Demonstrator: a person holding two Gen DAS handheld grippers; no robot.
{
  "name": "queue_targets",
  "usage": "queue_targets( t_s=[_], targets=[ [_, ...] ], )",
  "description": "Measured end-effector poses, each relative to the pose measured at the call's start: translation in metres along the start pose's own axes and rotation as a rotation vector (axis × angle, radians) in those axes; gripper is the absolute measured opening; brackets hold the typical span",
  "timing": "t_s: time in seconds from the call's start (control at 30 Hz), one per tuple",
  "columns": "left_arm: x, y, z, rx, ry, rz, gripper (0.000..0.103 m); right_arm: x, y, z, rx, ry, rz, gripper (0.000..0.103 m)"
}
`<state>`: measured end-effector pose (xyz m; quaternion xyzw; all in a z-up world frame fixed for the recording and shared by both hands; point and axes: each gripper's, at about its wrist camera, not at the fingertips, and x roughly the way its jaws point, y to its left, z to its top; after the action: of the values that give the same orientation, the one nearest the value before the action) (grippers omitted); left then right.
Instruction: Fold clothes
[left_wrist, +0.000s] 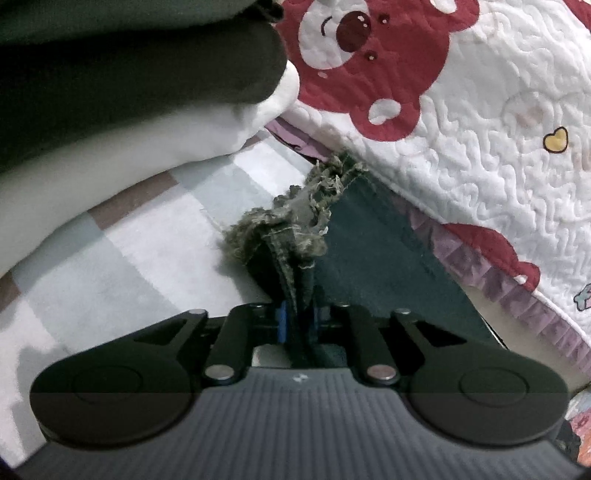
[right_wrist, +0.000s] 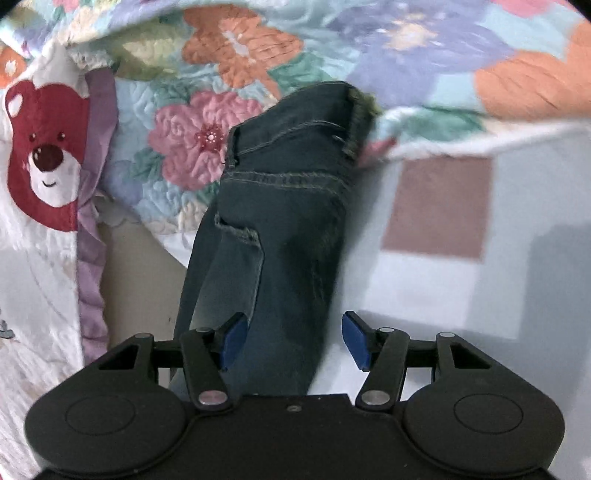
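At nine o'clock I log a white folded pile (left_wrist: 122, 147) under dark cloth. My left gripper (left_wrist: 297, 321) pinches the jeans' (left_wrist: 295, 236) frayed hem on the checked sheet (left_wrist: 122, 254). Bear quilt (left_wrist: 461, 122) at two. My right gripper (right_wrist: 291, 341), jaws spread, straddles the denim; floral quilt (right_wrist: 236, 55) at twelve.

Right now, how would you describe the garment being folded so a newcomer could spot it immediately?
Start at the white quilt with red bears; along its purple ruffled edge lies a checked sheet. On that sheet are the dark blue jeans, their frayed hem pinched in the left claw. They are the only denim here, dark and plain among pale, patterned bedding.
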<state>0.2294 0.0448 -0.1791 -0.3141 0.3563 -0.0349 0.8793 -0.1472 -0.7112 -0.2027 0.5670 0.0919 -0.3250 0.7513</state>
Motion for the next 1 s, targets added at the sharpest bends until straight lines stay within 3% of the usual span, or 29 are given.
queue_targets(
  t_s=[0.03,0.1,0.13,0.17,0.23,0.3,0.43,0.57,0.67,0.73,0.8,0.9,0.97,1.0],
  targets=[
    [0.002,0.001,0.001,-0.022,0.003,-0.016,0.044,0.006,0.0,0.004,0.003,0.005,0.014,0.063],
    [0.007,0.004,0.003,-0.082,0.005,-0.063,0.059,0.018,0.006,0.012,0.013,0.003,0.028,0.064],
    [0.01,0.003,0.004,-0.086,0.007,-0.068,0.061,0.024,0.011,0.016,0.012,-0.003,0.018,0.064],
    [0.012,0.0,0.005,-0.064,0.009,-0.057,0.059,0.029,0.018,0.018,-0.001,-0.002,-0.007,0.066],
    [0.017,-0.014,0.005,0.068,0.015,0.013,0.013,0.035,0.036,0.019,-0.068,0.002,-0.06,0.041],
    [0.009,-0.03,0.005,0.197,-0.009,0.045,0.011,0.034,0.055,0.022,-0.156,-0.014,-0.081,0.031],
    [-0.02,-0.062,0.009,0.398,-0.072,0.058,0.01,0.007,0.084,0.036,-0.232,-0.085,-0.036,0.024],
    [-0.052,-0.069,0.031,0.392,-0.051,0.025,0.01,-0.03,0.121,0.048,-0.394,-0.119,-0.004,0.018],
    [-0.087,-0.055,0.038,0.394,-0.009,0.021,0.01,-0.064,0.127,0.054,-0.492,-0.106,-0.006,0.017],
    [-0.115,-0.035,0.031,0.451,0.022,0.048,0.01,-0.089,0.114,0.056,-0.516,-0.09,-0.023,0.017],
    [-0.126,-0.005,0.004,0.487,0.099,0.12,0.011,-0.1,0.088,0.05,-0.58,-0.014,-0.093,0.018],
    [-0.121,0.037,-0.036,0.333,0.255,0.192,0.011,-0.093,0.033,0.034,-0.625,0.119,-0.303,0.02],
    [-0.124,0.043,-0.033,0.283,0.26,0.2,0.015,-0.093,0.006,0.023,-0.6,0.091,-0.387,0.03],
    [-0.128,0.042,-0.029,0.271,0.245,0.209,0.018,-0.097,0.003,0.019,-0.598,0.064,-0.384,0.031]
  ],
)
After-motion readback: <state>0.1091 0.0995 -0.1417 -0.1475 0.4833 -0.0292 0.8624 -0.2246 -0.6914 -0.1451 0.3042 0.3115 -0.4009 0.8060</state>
